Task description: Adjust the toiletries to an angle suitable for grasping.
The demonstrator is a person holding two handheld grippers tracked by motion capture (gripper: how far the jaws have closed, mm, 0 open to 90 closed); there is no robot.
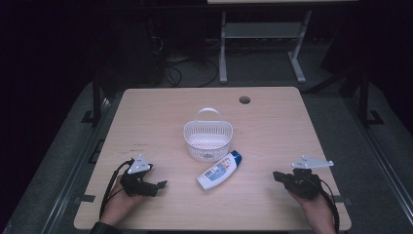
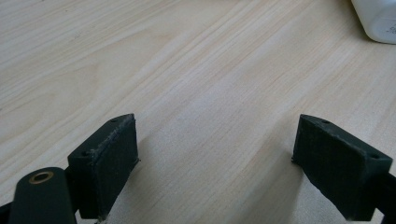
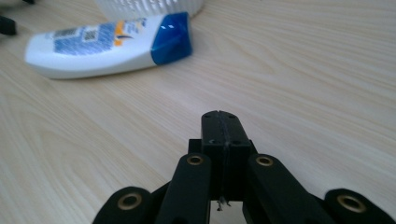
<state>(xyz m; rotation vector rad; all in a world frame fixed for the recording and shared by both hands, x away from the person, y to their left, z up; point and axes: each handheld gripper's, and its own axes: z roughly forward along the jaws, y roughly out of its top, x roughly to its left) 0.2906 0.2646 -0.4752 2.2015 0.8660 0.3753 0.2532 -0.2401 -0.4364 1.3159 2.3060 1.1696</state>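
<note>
A white bottle with a blue cap (image 1: 220, 170) lies on its side on the wooden table (image 1: 272, 126), just in front of a white slatted basket (image 1: 208, 139) with an upright handle. In the right gripper view the bottle (image 3: 107, 44) lies ahead to the left, cap toward the basket (image 3: 149, 7). My right gripper (image 3: 221, 121) is shut, pads pressed together with nothing between them; it is held near the table's front right (image 1: 276, 176). My left gripper (image 2: 215, 154) stands open over bare wood at the front left (image 1: 161, 184), with a corner of the bottle (image 2: 378, 21) far off.
A round cable hole (image 1: 244, 100) sits near the table's far edge. Beyond the table are a white desk frame (image 1: 258, 44) and cables on a dark floor. Bare wood lies between both grippers and the bottle.
</note>
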